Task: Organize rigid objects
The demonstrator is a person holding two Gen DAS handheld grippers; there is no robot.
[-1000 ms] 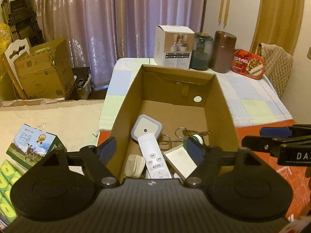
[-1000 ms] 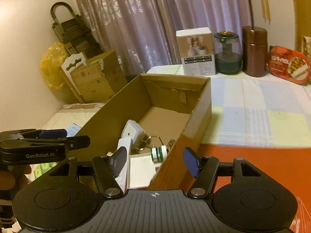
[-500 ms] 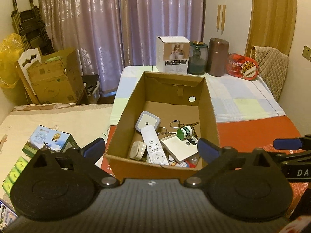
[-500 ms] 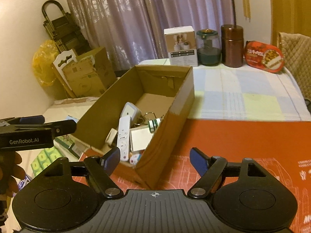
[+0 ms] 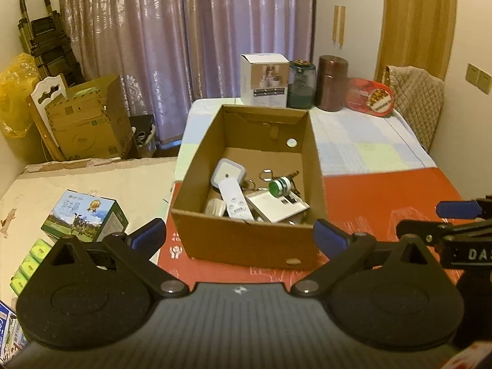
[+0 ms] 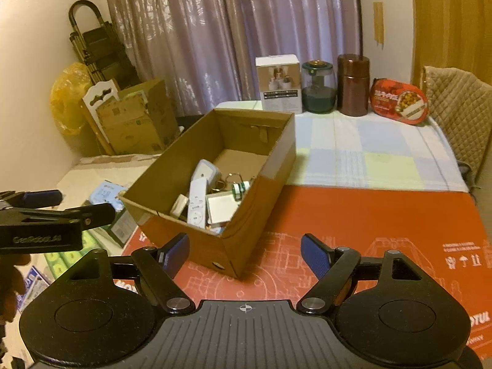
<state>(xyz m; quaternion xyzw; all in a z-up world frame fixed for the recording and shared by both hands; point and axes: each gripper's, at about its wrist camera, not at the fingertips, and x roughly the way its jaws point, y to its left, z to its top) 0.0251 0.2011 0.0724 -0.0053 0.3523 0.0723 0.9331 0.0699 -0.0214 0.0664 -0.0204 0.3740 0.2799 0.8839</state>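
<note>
The worktop (image 5: 384, 196) has a red sheet up front and a checked cloth behind it. The cardboard box (image 5: 246, 240) sits on the red part, around 12 o'clock from the left tool (image 5: 240, 236) and 11 o'clock from the right tool (image 6: 244, 250). Both tools are spread wide with nothing in them, hanging short of the box. Inside the box: a white remote (image 5: 235, 198), a flat white square thing (image 5: 276, 204) at its 3 o'clock, and a small green-capped roll (image 5: 280, 183), maybe tape, too blurry to say for sure.
</note>
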